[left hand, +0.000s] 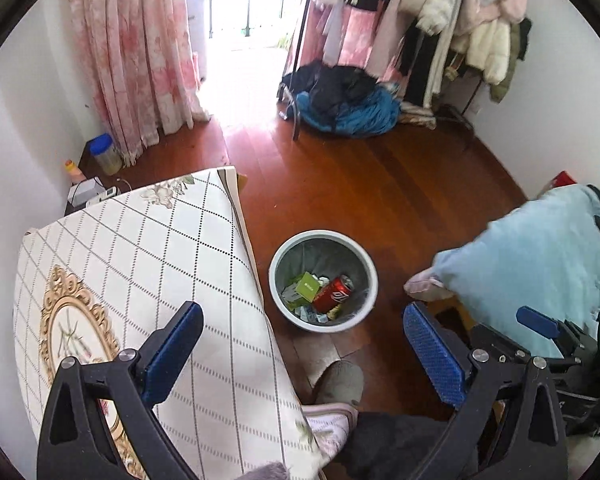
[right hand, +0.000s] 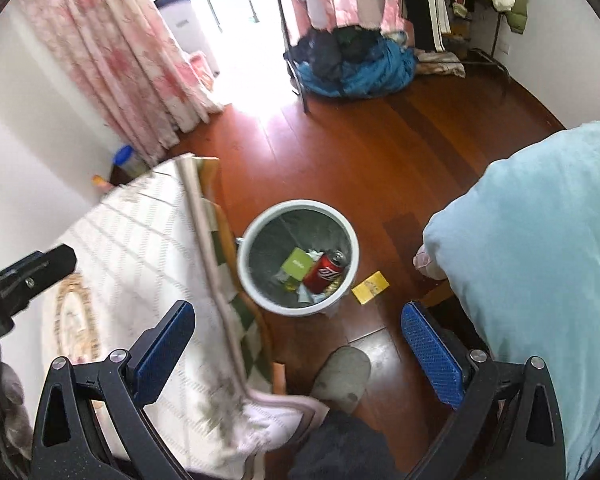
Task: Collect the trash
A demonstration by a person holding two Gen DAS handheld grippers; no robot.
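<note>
Red soda can is lying in grey round plastic bin; yellow flat packet is sitting beside it on the floor, likely next; both claws, left claw and right claw, are gaping apart, empty.

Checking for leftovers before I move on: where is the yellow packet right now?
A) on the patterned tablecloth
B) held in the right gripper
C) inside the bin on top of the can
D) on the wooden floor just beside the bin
D: in the right wrist view the yellow packet lies flat on the wooden floor, just outside the rim of the bin, while the red can sits inside.
</note>
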